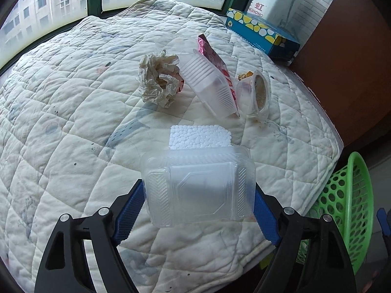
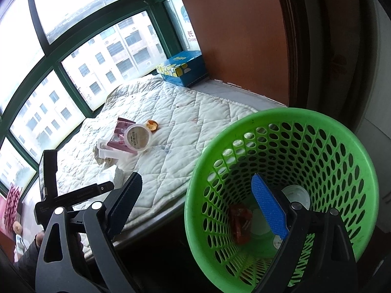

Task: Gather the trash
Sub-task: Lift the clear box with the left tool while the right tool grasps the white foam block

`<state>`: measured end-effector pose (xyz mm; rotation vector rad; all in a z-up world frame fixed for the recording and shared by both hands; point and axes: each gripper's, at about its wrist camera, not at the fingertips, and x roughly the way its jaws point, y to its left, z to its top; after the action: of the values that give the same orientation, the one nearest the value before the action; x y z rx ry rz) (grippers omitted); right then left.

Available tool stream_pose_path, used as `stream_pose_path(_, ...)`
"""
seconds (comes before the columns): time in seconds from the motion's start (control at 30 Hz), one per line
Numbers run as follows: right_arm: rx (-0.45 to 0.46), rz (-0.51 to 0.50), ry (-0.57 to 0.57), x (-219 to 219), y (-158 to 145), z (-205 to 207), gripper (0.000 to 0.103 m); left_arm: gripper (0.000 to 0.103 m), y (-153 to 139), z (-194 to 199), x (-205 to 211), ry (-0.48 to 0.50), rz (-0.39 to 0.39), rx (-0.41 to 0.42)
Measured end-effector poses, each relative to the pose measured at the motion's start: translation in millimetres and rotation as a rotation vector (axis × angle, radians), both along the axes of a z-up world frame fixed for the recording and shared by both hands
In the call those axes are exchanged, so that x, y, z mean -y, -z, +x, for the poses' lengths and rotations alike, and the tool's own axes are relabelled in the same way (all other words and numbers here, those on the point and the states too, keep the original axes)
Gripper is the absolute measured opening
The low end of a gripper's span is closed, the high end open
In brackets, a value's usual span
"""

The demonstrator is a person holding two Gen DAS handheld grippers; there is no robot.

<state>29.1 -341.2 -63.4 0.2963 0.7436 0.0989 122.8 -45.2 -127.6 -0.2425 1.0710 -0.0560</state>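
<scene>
Item: left gripper [image 1: 199,202]. Jaws set wide to either side of a clear plastic clamshell container [image 1: 198,188]; the blue pads [image 1: 129,216] meet its two short ends, so it reads as grasped across its width, raised off the quilt. No earlier view is available to compare.

Item: right gripper [image 2: 198,202]. Jaws released, nothing between them; it hangs at the rim of the green mesh wastebasket [image 2: 361,171], one finger over the mouth, one outside.

Handling note, clamshell: judged very light, thin-walled, springy and slick. The ribbed end panels are the stiffest hold; squeezing hard would likely buckle it or pop it free.

Item: white polystyrene foam block [image 1: 200,138], on the quilt just beyond the clamshell. Judged featherlight and crumbly; take by opposite flat sides.

Further out on the quilted mattress pad [image 1: 61,127]:
- crumpled paper wad [image 1: 158,79], soft, compressible, any hold will do;
- ribbed translucent tray [image 1: 210,85], lying on a pink snack wrapper [image 1: 207,48];
- round lidded plastic cup [image 2: 138,138] on its side, residue inside;
- small orange scrap [image 2: 152,125], just beside the cup.

Basket contents: red wrapper [image 2: 240,224] and a white cup [image 2: 295,195].

Periphery: blue tissue box [image 1: 261,33] at the far corner, by the window.
</scene>
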Motion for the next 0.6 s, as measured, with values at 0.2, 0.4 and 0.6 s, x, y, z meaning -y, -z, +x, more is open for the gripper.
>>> stream_pose_path(0.2,-0.011,-0.014,-0.054,-23,3,8,0.090,0.080,-26,-17,-30,0.010,0.032,0.053)
stream_pose_path(0.4,-0.022,-0.039,-0.136,-61,6,23,0.090,0.080,-47,-24,-76,-0.045,0.030,0.093)
stream_pose_path(0.6,-0.050,-0.078,-0.243,-111,18,43,0.090,0.080,-59,-29,-110,-0.089,0.047,0.123)
